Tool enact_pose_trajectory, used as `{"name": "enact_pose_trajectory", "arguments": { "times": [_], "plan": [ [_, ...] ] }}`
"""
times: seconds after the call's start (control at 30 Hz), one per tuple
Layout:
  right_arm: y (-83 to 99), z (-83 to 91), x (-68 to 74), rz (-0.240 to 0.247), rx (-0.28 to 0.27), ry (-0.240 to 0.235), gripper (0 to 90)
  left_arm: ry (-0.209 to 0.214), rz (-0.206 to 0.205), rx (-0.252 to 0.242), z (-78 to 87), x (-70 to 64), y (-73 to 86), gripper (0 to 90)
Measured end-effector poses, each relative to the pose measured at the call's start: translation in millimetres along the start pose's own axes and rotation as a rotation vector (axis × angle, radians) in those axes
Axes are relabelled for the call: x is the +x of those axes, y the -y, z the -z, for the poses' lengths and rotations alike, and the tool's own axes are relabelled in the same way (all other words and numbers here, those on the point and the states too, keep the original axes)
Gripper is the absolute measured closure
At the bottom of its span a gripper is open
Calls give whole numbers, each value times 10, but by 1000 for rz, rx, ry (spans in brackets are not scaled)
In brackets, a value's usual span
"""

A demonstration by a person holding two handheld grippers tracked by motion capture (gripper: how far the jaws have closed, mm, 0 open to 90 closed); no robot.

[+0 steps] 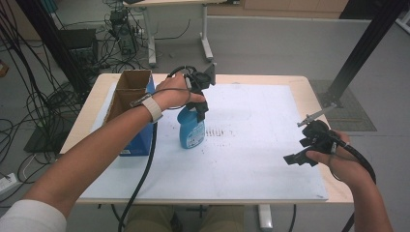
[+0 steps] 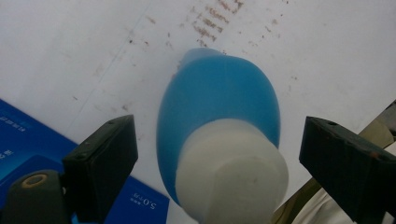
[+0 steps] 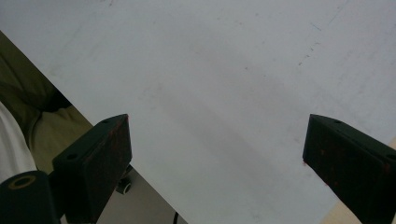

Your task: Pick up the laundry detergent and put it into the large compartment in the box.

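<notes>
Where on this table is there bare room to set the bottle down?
The white mat lies bare between the blue bottle and the right gripper, and along its near edge. It is crowded at the left, where the bottle stands close beside the blue box under the open left gripper.

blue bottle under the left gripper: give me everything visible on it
The blue bottle looks like translucent plastic with a white cap and a printed front label. It stands upright on the white mat, just right of the blue cardboard box. The left gripper hangs over it, jaws open either side of the cap, not touching.
</notes>
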State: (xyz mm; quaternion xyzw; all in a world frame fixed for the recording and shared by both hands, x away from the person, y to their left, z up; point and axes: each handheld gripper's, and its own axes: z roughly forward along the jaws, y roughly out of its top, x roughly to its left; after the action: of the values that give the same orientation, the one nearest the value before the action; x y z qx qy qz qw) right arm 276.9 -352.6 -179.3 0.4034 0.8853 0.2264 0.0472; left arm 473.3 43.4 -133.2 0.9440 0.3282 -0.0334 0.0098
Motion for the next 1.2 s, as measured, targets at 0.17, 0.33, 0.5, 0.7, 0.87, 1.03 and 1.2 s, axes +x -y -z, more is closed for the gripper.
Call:
{"name": "enact_pose_trajectory", "arguments": {
  "times": [0.17, 0.33, 0.5, 0.7, 0.87, 1.03, 1.2],
  "plan": [
    [8, 0, 2, 0, 0, 0, 79, 3, 2, -1, -91, -7, 6, 133],
    [15, 5, 6, -4, 2, 1, 79, -5, 3, -4, -131, -18, 10, 138],
    [18, -2, 3, -6, 4, 0, 79, -12, -3, -4, -157, -39, 8, 158],
    [32, 3, 1, -7, 1, -1, 79, -35, -3, 0, -214, -82, 5, 194],
    [42, 5, -3, -7, 1, -2, 79, -38, -1, -7, -231, -85, 17, 234],
    [38, 6, 5, -3, -4, 0, 83, -41, 0, -14, -235, -83, 32, 264],
    [22, 1, 7, 2, -4, -2, 83, -47, 2, -21, -235, -92, 41, 280]
  ]
}}
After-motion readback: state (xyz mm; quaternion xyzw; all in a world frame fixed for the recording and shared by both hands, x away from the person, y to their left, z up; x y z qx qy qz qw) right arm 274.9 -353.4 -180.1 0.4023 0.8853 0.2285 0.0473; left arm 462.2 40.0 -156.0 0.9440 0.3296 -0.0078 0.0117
